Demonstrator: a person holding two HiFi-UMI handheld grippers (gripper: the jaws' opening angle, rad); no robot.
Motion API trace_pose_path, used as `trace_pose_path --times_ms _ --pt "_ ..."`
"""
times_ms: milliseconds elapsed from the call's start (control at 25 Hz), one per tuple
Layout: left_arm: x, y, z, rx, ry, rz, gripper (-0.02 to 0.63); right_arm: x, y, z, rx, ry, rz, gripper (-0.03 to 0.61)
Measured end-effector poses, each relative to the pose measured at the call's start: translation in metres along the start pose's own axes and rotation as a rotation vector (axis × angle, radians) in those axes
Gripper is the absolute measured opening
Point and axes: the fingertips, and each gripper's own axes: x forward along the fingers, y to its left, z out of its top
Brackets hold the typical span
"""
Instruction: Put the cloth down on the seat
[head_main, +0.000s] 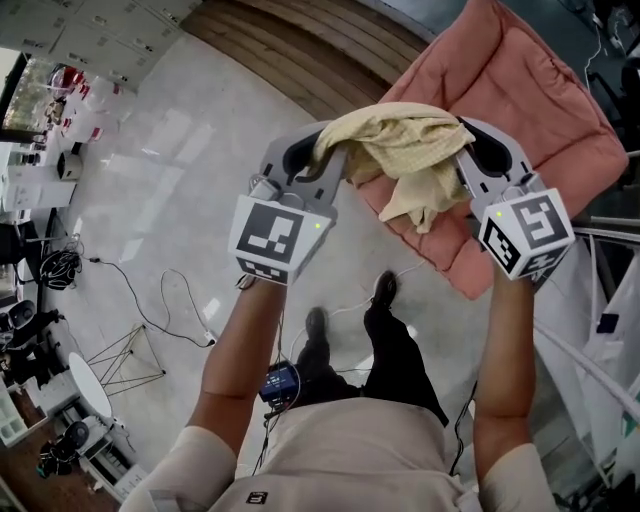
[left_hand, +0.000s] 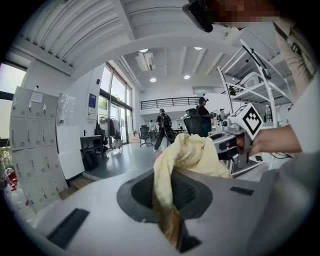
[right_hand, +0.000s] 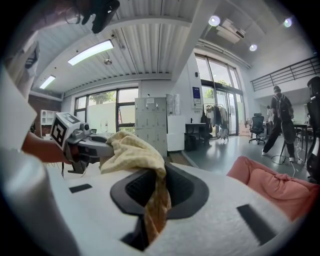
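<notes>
**Item:** cloth, yellow, crumpled.

**Place:** top centre of the head view, slung between the two grippers. It was held in the air over the near left corner of the seat, a pink padded cushion filling the upper right of the frame. No contact with the seat could be made out.

**Left gripper**: jaws pressed together on one end of the cloth, with a fold hanging down through them.

**Right gripper**: jaws pinching the other end in the same way.

**Step in hand:** carrying the cloth to the seat; it had not yet been put down.

**Next move, as judged:** shift both grippers toward the upper right, over the cushion's middle. Lower until the cloth rests, then spread both pairs of jaws. The loose flap hanging below might otherwise trail off the edge.
</notes>
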Motion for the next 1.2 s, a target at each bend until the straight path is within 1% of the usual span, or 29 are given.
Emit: trace_pose_path --times_ms 280,640,880,1200 --pt "0.03 0.013 -0.049 -0.024 0.039 0.021 0.029 0.036 -0.017 -0.043 0.007 0.024 0.002 0.044" --pt "0.069 0.022 -0.11 -0.086 0.104 0.05 0.029 0.078 -0.04 -0.107 0.029 0.066 -0.012 0.049" --pt "0.102 0.028 -0.152 -0.078 0.13 0.07 0.029 0.103 -0.063 -0.148 0.048 0.087 -0.014 0.054" --pt "0.124 0.047 -0.219 -0.146 0.206 0.117 0.029 0.15 -0.069 -0.206 0.085 0.132 0.015 0.066"
